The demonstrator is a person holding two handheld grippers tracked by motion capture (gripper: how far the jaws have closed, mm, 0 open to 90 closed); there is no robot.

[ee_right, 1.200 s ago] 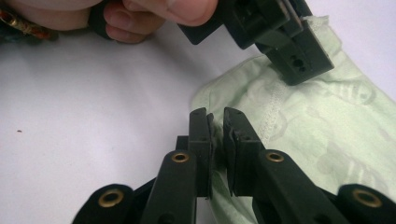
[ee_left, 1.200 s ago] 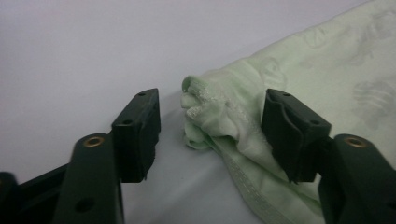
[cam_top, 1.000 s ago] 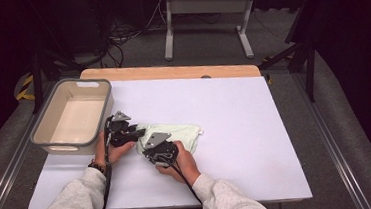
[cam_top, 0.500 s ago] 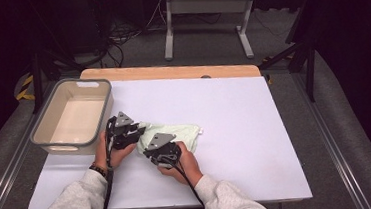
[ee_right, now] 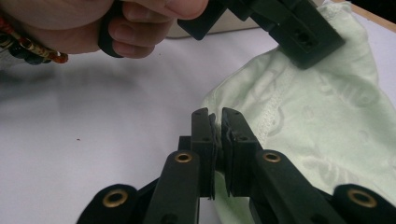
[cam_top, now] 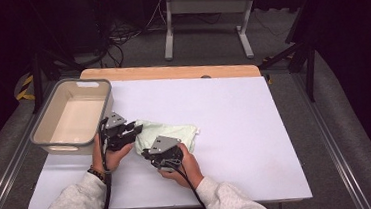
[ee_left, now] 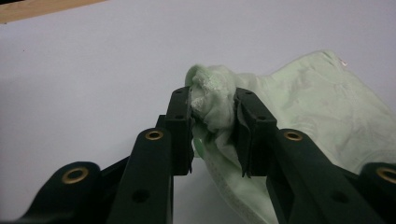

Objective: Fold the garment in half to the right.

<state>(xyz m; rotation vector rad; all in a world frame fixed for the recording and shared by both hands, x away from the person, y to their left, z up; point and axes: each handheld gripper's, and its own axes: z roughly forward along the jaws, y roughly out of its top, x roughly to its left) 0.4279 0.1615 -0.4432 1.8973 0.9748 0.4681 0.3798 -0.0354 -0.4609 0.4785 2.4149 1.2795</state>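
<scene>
A pale green cloth [cam_top: 173,132] lies crumpled on the white table top [cam_top: 234,110], left of the middle. My left gripper [cam_top: 133,130] comes in from the cloth's left end and is shut on a bunched fold of it [ee_left: 212,100]. The fold bulges up between the pads, and the rest of the cloth [ee_left: 322,107] trails to the right. My right gripper [cam_top: 149,154] sits at the cloth's near edge. Its jaws [ee_right: 215,119] are shut almost flat on a thin hem of the cloth [ee_right: 327,121]. The left gripper [ee_right: 303,42] and its hand appear beyond.
A grey-rimmed, cream bin [cam_top: 40,136] stands at the table's left side, just beyond the left hand. A wooden strip [cam_top: 171,71] runs along the table's far edge. The right half of the white top is bare.
The left gripper has risen and shifted slightly with its fold of cloth. The right gripper has stayed where it was.
</scene>
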